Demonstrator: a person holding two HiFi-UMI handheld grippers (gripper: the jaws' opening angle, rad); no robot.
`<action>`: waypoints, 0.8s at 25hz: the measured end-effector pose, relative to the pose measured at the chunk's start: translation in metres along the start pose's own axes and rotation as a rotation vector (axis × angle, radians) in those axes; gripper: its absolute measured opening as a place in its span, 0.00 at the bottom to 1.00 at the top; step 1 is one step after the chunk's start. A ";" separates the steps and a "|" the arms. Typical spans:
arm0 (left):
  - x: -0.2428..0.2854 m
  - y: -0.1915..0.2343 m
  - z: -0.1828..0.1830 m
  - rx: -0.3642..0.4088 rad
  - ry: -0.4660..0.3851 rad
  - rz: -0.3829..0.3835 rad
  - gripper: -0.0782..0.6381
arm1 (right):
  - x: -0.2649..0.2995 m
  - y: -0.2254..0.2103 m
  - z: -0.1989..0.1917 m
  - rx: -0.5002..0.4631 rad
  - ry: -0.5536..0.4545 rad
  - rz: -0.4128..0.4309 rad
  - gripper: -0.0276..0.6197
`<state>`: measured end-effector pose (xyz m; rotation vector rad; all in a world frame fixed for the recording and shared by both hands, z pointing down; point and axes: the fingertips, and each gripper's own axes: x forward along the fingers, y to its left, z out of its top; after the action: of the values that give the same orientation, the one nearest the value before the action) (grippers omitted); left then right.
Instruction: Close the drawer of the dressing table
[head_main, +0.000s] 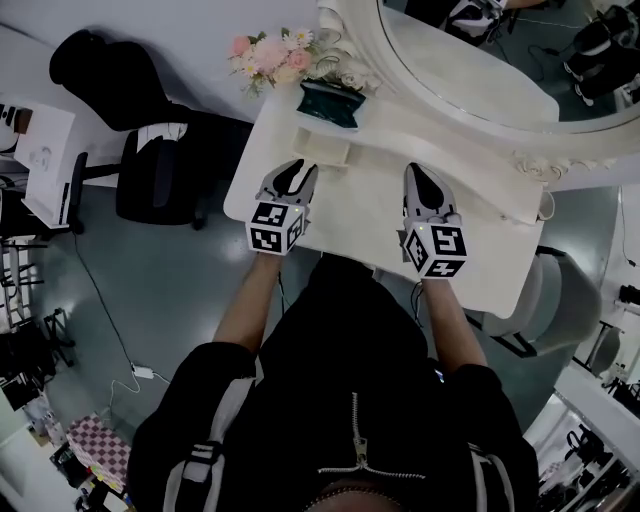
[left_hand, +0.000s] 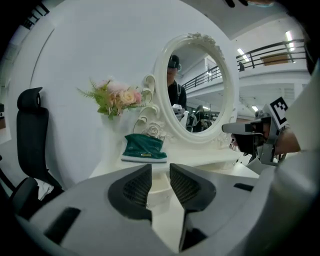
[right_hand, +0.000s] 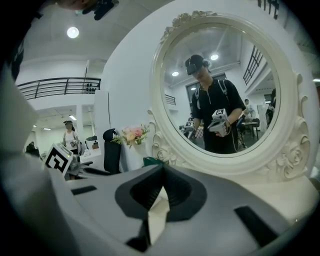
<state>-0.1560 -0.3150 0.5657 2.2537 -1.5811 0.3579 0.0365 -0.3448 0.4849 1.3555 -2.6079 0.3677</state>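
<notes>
The white dressing table (head_main: 360, 215) carries a small drawer (head_main: 322, 148) that stands pulled out at the back left, under a green pouch (head_main: 330, 102). My left gripper (head_main: 298, 176) hovers just in front of that drawer with its jaws open and nothing between them. In the left gripper view the left gripper (left_hand: 160, 169) frames the drawer front (left_hand: 159, 189), with the pouch (left_hand: 145, 147) behind it. My right gripper (head_main: 421, 175) is shut and empty over the table's middle right, facing the oval mirror (head_main: 470, 70). The right gripper (right_hand: 162, 171) shows its tips touching.
A bunch of pink flowers (head_main: 272, 55) stands at the table's back left corner. A black office chair (head_main: 150, 150) stands on the floor to the left, and a grey stool (head_main: 545, 305) at the right. The mirror frame (right_hand: 165, 145) rises close behind the tabletop.
</notes>
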 end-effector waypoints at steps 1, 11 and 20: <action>0.003 0.002 -0.007 -0.007 0.017 0.004 0.29 | 0.000 -0.001 -0.001 0.001 0.002 -0.004 0.05; 0.034 0.018 -0.096 -0.047 0.259 0.003 0.31 | -0.007 -0.015 -0.002 0.015 0.006 -0.081 0.05; 0.060 0.031 -0.142 -0.059 0.364 0.020 0.31 | -0.027 -0.041 -0.004 0.021 0.011 -0.169 0.05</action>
<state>-0.1648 -0.3136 0.7230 1.9912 -1.4036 0.6745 0.0860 -0.3451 0.4871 1.5623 -2.4635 0.3765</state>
